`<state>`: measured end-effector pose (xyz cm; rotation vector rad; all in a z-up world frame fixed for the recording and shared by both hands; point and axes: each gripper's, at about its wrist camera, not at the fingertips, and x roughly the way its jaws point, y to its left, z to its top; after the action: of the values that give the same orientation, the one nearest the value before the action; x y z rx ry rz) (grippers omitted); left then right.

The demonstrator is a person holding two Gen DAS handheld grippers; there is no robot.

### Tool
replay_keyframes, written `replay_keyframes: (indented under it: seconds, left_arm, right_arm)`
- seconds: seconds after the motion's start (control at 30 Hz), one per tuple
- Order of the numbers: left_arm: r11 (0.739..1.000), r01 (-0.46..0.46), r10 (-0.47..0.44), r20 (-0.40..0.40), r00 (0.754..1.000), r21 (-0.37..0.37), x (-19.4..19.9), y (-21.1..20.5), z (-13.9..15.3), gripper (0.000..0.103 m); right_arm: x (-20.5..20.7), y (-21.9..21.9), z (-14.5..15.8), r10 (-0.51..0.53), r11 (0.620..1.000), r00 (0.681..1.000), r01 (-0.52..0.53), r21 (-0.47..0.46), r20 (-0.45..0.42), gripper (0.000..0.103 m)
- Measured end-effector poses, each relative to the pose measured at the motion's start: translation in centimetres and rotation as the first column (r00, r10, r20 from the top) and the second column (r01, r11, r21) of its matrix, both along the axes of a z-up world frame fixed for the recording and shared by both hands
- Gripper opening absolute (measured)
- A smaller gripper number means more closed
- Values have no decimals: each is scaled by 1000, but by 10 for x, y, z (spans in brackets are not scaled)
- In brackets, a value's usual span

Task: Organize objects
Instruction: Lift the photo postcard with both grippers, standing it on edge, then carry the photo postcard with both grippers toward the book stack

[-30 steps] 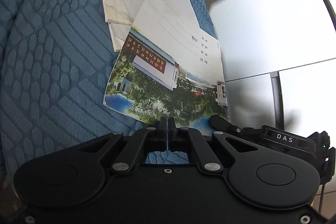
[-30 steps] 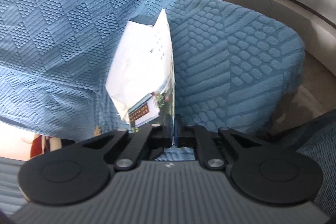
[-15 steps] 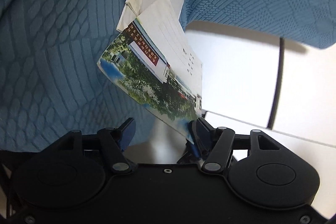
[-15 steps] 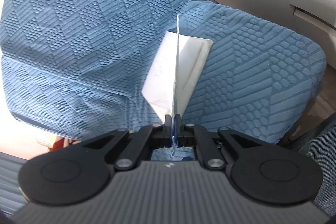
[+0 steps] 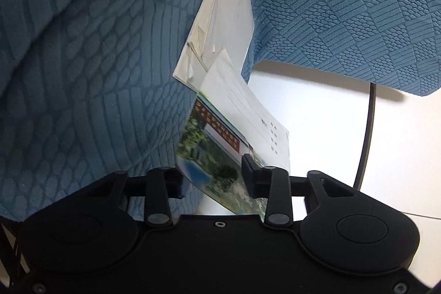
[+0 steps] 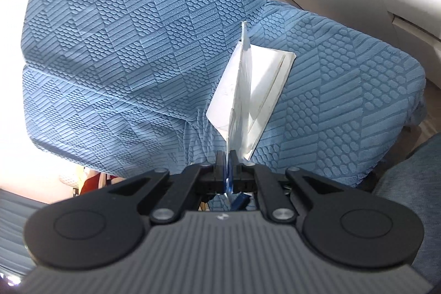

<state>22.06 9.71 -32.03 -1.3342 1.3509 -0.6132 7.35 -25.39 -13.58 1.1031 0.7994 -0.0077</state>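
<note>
**A:** so what's going on with the papers here? Looks like a handoff

**B:** pretty much. The right gripper is clamped tight on the bottom edge of the printed booklet, so it hangs in the air in front of the blue cushion, edge-on to that camera. My guess is it's held upright so the other side can get a bite on it

**A:** and the left one?

**B:** the left gripper has the booklet's lower corner sitting between its fingers, and its jaws have just been closing in. There's a visible gap on the left side though, the right finger is about at the cover, so I wouldn't call it gripped yet

**A:** how many items are we talking about

**B:** I count two: the booklet with the photo cover, and one white folded paper bundle just behind it, closer to the cushion. From the right view they overlap and I can't tell if the bundle is pinched too. Two grippers, one cushion, that's it
</note>
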Motion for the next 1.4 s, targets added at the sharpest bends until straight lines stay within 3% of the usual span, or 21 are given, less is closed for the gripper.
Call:
replay_keyframes:
  seconds: [0.1, 0.3, 0.6, 0.97, 1.4]
  left_arm:
    - [1000, 11, -11, 28, 1000, 10, -2, 2, 7, 16]
    - [992, 34, -50, 133, 990, 119, -4, 7, 38, 5]
    - [974, 54, -105, 227, 968, 219, -18, 26, 86, 5]
    - [942, 35, -153, 333, 930, 335, -22, 59, 159, 5]
    - [930, -30, -138, 424, 895, 365, -26, 110, 230, 5]
  right_arm:
    - [-3, 1, 3, 5, 1000, 1000, -5, -17, -6, 4]
    - [-10, 7, 9, 8, 997, 999, -11, -75, -35, 5]
    - [-11, 20, 34, 27, 979, 999, -34, -200, -37, 5]
    - [-7, 52, 64, 67, 970, 998, -66, -234, -6, 5]
    - [5, 106, 114, 140, 962, 987, -117, -246, 79, 5]
